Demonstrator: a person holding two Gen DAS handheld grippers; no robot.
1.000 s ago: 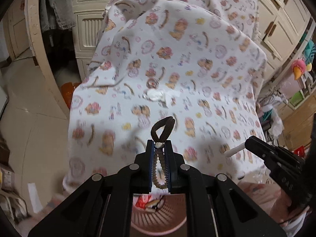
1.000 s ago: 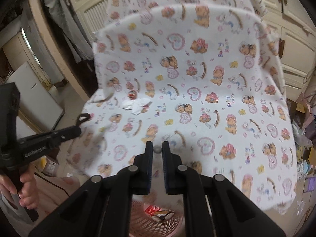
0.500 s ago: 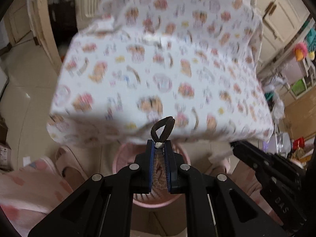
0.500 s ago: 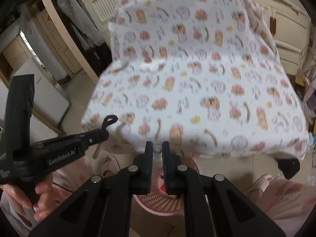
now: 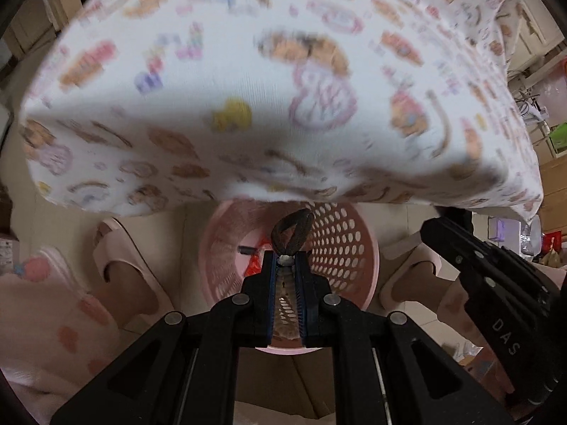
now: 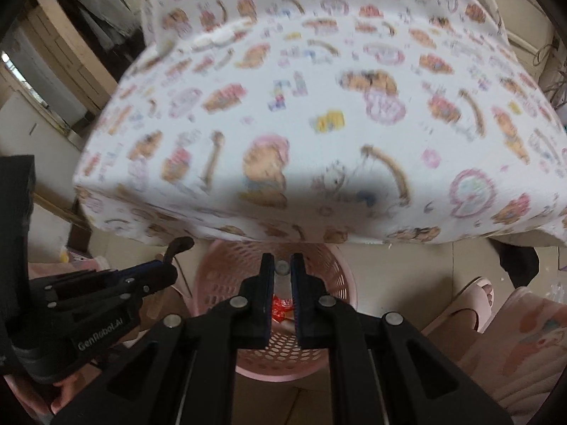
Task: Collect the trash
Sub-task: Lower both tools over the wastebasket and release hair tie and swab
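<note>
Left gripper (image 5: 286,260) clamped on a dark hair tie (image 5: 291,231), loop poking over the pink basket (image 5: 349,248) under the table edge (image 5: 248,191). Open floor between cloth and rim. Right gripper (image 6: 282,268) narrow, pinching possibly a small grey stick (image 6: 282,266). Red wrappers (image 6: 281,310) inside, clearer in right view only.

wrist views downward, sharing basket (image 5: 354,248) (close)
</note>
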